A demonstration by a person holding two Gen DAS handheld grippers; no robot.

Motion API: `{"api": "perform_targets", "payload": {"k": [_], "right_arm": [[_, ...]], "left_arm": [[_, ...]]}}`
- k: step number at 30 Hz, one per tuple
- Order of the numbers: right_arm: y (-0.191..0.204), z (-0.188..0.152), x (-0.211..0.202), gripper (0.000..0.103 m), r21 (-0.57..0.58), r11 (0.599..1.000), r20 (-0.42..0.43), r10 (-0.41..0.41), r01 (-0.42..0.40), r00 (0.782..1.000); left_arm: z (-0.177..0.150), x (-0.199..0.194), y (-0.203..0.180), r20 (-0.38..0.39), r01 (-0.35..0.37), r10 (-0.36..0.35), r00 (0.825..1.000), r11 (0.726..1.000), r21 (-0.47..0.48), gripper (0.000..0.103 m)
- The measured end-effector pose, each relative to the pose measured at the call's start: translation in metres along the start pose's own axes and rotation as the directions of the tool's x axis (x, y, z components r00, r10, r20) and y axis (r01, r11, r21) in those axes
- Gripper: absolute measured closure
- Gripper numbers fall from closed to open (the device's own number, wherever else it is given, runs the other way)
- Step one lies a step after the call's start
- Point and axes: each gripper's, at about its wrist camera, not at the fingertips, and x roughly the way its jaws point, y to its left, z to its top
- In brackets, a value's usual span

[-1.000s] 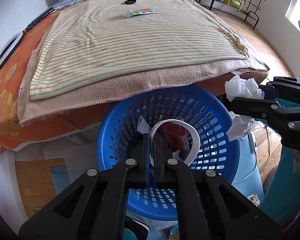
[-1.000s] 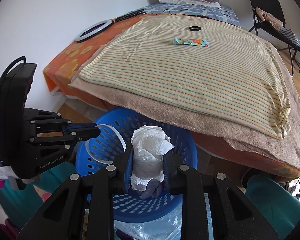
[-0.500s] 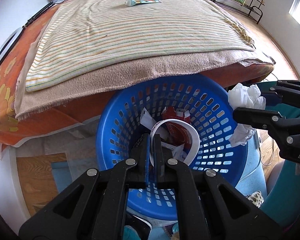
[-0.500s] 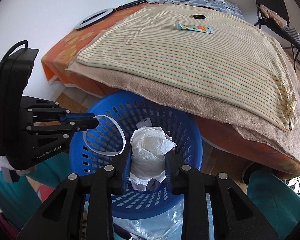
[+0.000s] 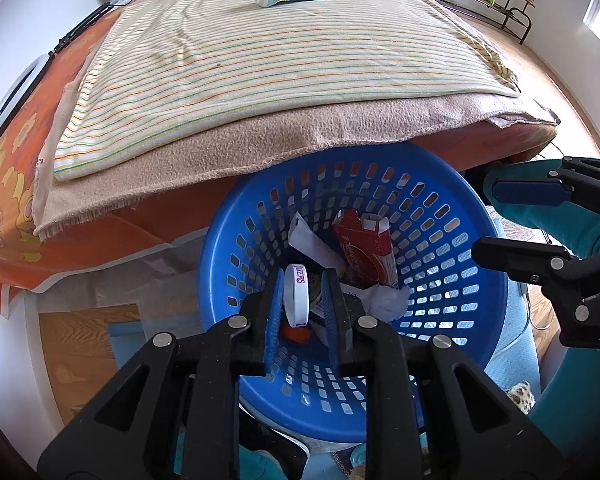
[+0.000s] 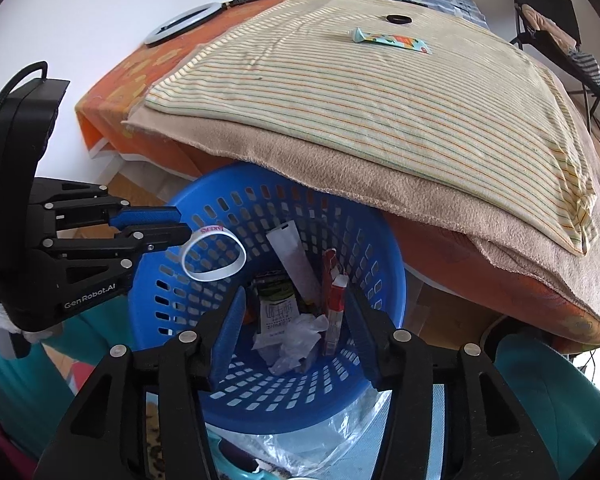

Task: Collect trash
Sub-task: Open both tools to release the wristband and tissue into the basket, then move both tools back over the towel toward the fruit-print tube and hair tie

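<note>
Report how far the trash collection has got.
Done: crumpled tissue, a red carton and wrappers lie in the blue basket.
In hand: the left gripper is opening around a white wristband over the basket; the right gripper is opening, nothing between its fingers.
Left: a tube and a black ring on the bed.

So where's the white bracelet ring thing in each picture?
Left wrist view: the white band sits low in the middle, edge-on between the left gripper fingers, whose jaws are opening.
Right wrist view: it shows as a full loop at middle left, at that gripper's tips.
Shared landmark: the blue basket under it.
</note>
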Motion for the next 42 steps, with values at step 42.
{"api": "perform_targets", "payload": {"k": [42], "right_arm": [[-0.026,0.016,-0.016,0.034,0.101,0.992,0.020,-0.079,0.076,0.997]], "left_arm": [[0.029,-0.022,0.001,0.054,0.036,-0.035,0.998,0.999,-0.025,0.040]]}}
